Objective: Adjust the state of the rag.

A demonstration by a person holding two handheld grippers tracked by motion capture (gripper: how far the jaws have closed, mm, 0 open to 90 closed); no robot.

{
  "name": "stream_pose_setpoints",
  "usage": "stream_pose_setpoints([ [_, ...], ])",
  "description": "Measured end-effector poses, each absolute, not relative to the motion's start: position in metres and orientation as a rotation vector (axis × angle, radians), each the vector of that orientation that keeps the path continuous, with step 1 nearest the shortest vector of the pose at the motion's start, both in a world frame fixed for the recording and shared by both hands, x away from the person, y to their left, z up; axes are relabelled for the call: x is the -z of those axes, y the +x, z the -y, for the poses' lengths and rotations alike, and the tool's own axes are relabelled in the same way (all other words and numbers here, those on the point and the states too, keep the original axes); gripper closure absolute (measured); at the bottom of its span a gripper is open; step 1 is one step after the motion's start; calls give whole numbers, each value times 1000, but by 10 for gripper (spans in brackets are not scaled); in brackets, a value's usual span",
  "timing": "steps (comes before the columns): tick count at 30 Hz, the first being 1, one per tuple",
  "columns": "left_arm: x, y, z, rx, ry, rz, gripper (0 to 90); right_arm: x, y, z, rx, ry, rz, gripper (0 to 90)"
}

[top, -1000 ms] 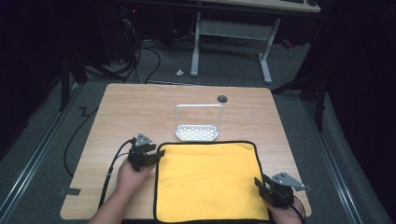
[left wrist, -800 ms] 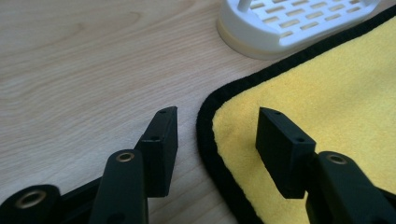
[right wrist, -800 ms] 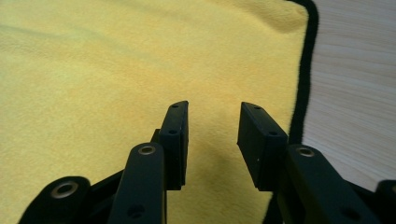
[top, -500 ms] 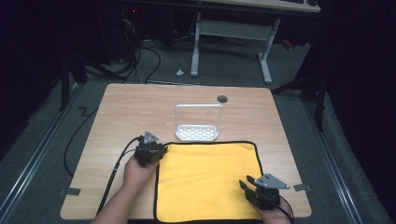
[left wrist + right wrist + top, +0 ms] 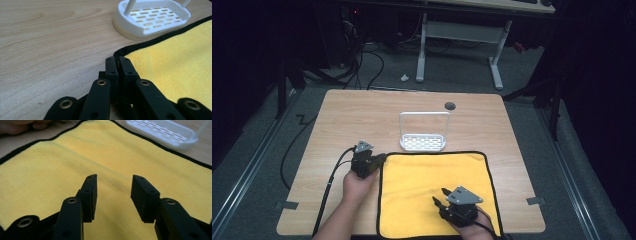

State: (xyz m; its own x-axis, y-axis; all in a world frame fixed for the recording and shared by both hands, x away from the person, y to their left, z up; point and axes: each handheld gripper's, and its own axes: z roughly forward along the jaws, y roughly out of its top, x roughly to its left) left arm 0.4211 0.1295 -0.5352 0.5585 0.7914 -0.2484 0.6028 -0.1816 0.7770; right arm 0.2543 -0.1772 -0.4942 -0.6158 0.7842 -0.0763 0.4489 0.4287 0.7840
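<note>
Left gripper view shows the left tool [image 5: 117,62] clamped on the black-edged corner of the yellow cloth [image 5: 434,192] spread on the desk [image 5: 342,115]; the right tool [image 5: 113,187] hangs spread apart over the cloth, white rack [image 5: 423,142] beyond

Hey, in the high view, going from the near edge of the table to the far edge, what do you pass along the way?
right gripper → left gripper pinching the yellow cloth at its far left corner → white slotted tray → dark round hole in the wooden table
</note>
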Motion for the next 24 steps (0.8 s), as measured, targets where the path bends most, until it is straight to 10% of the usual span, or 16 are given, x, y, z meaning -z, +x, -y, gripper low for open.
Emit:
stream_pose_setpoints([
  [24,535,418,-134,-231,1852,-1099,851,515,270,40,-1047,819,-2495,509],
])
